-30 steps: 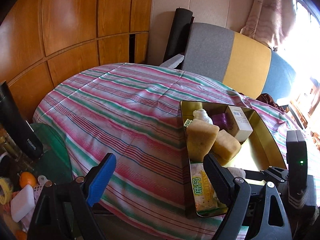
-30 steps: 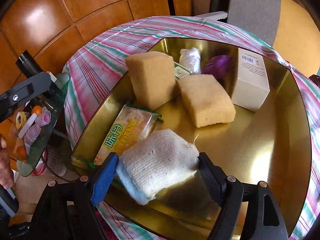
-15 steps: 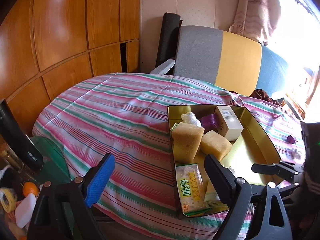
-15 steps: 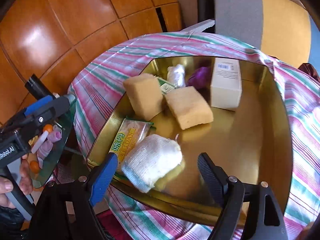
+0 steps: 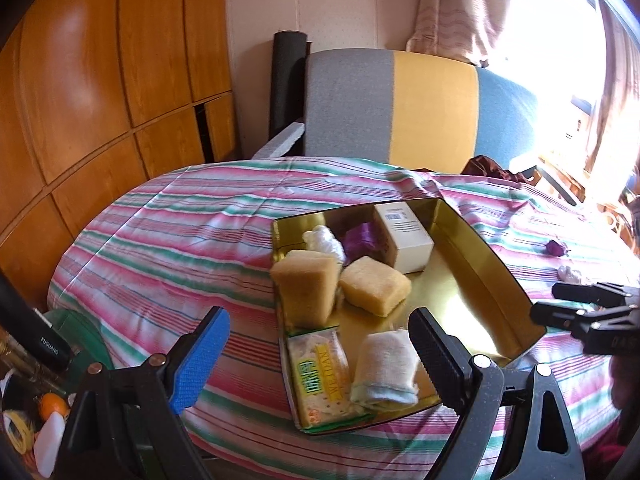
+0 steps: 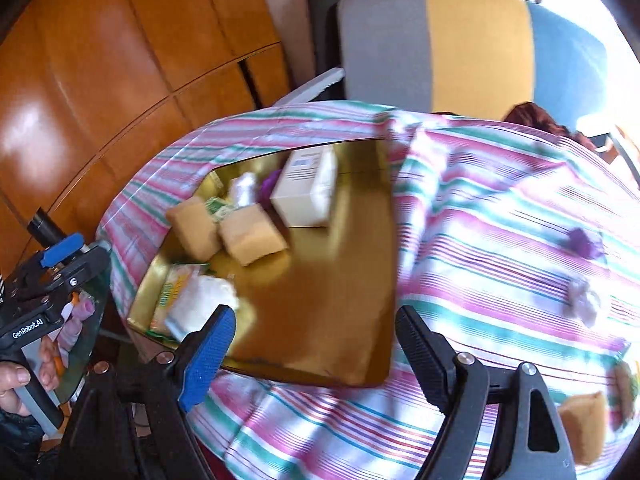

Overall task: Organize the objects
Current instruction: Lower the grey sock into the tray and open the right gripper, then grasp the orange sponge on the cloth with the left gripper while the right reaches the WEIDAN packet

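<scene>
A gold metal tray sits on the striped tablecloth. It holds two yellow sponges, a white box, a snack packet, a rolled white cloth, a purple item and a white wrapped item. My left gripper is open and empty, held above the tray's near left end. My right gripper is open and empty above the tray's near edge; it also shows in the left wrist view.
Loose on the cloth to the right of the tray lie a purple item, a white crumpled item and a yellow sponge. A grey, yellow and blue chair stands behind the table. A cluttered glass side table stands at the left.
My right gripper let go of the rolled white cloth, which now lies in the tray, and pulled back and swung right. My left gripper also drew back and rose.
</scene>
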### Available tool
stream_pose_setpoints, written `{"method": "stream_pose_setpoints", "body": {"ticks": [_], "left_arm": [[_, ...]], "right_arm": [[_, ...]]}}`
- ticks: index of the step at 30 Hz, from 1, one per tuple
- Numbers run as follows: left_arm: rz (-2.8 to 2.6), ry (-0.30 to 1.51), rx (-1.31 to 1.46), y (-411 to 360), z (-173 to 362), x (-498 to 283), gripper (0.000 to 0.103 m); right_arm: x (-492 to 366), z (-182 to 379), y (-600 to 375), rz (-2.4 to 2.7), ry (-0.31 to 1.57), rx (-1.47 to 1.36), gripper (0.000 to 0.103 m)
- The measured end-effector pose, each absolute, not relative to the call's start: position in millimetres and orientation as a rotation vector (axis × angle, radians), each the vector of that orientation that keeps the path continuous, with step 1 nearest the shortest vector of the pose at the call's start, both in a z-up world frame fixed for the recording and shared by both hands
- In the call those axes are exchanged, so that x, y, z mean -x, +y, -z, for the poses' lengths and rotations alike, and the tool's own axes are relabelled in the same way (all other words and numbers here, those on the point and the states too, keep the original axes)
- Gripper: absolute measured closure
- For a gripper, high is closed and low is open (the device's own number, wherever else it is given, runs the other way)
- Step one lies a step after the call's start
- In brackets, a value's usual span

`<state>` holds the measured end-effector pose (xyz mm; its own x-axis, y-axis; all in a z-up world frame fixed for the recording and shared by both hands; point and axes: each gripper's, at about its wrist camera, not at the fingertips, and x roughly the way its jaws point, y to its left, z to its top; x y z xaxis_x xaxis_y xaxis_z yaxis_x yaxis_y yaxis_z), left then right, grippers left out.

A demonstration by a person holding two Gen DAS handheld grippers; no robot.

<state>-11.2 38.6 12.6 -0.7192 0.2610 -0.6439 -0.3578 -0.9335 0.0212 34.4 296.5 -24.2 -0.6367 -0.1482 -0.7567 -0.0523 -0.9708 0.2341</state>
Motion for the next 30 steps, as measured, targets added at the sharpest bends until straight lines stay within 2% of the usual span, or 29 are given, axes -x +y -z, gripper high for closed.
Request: {"method": "stream_pose_setpoints", "body": {"ticks": [6,9,15,18,20,30], "left_arm": [[-2.528,0.265,0.91,78,-17,4,0.012],[-2.474,0.285,0.886,101,-21,0,0.012],[-2.334,0.34,0.85,158,-25,-13,0.012],[-2.245,0.374,0.855,193,-21,-23,0.012],[-2.182,0.398,0.863,215,-17,-31,0.012],[-1.891,0.469,0.9,315,10,-68,0.012]], "right_arm": [[-81,19,388,2.977,-0.53,-1.359,0.019],[-113,16,443,3.112,-0.694,-1.37,0.019],[-192,24,545,3.376,-1.259,-1.239,0.019],[-222,39,571,3.372,-1.574,-1.169,0.019],[-232,46,580,3.326,-1.706,-1.165,0.019],[-236,43,582,3.3,-1.736,-1.142,0.019]]}}
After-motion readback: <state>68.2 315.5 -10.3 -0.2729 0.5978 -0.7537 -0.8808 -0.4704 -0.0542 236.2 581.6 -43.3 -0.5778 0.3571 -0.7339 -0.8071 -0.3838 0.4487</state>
